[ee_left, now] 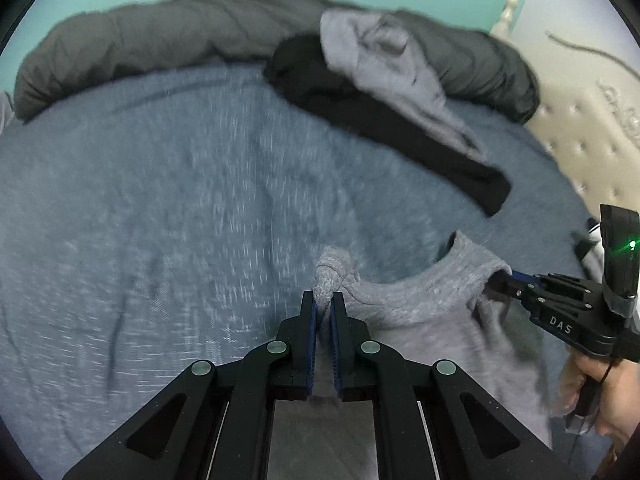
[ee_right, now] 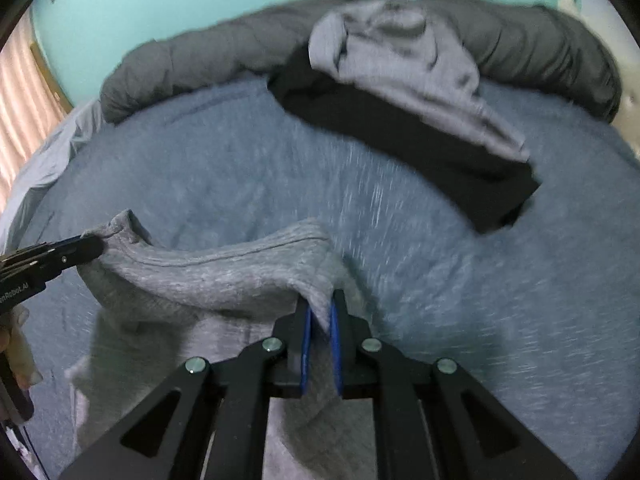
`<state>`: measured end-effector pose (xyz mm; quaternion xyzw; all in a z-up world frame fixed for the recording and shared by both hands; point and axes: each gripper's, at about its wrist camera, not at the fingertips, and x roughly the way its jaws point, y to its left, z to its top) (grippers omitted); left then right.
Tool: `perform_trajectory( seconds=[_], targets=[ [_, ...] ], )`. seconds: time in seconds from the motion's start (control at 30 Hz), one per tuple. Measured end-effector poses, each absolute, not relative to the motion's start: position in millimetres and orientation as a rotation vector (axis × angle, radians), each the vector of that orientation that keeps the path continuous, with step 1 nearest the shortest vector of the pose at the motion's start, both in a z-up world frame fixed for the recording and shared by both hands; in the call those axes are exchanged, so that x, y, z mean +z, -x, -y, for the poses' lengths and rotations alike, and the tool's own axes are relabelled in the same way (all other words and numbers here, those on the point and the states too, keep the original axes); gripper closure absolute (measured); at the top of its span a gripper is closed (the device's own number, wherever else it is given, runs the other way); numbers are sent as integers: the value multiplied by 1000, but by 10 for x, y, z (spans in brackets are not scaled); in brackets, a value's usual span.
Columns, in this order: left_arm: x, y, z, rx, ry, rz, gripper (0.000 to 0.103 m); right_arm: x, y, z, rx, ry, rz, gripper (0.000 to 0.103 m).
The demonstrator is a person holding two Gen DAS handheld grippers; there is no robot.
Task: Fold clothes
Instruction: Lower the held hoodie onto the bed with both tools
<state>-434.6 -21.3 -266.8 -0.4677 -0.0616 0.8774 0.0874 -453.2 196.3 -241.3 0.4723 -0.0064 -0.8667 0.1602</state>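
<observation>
Grey knit top (ee_left: pixel 420 300) | left gripper (ee_left: pixel 324 304), right gripper (ee_right: pixel 320 310) jaws pinching shoulders | blue bedsheet (ee_left: pixel 180 200)

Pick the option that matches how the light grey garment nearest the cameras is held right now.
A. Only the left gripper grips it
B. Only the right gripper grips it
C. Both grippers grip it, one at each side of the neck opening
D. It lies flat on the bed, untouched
C: the left gripper and the right gripper are each closed on the light grey garment, on either side of its neck opening, above the blue bedsheet.
</observation>
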Motion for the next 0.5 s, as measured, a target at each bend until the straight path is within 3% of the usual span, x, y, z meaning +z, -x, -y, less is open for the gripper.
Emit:
perform_trajectory(
  seconds=[0.13,0.2,0.27,0.33,0.4,0.5],
  targets=[
    [-2969,4488,219,2595,1449,220,86,-2627,4597,-1975,-2459,-1394,29,89],
    [-2960,4476,271,2611,1450,236,57,-2680,4600,-1987,-2464,-1400,29,84],
    [-2853,4389,400,2627,1412,296,54,-2676,4564,-2030,-2484,-1394,45,73],
    [-2756,4219,539,2646,1376,339,45,-2570,4443,-2189,-2523,-1334,155,58],
    [-2668,3964,689,2668,1342,366,40,-2394,4183,-2409,-2549,-1249,321,51],
    [-2536,3582,914,2700,1289,406,40,-2213,3667,-2626,-2547,-1128,494,50]
  ],
)
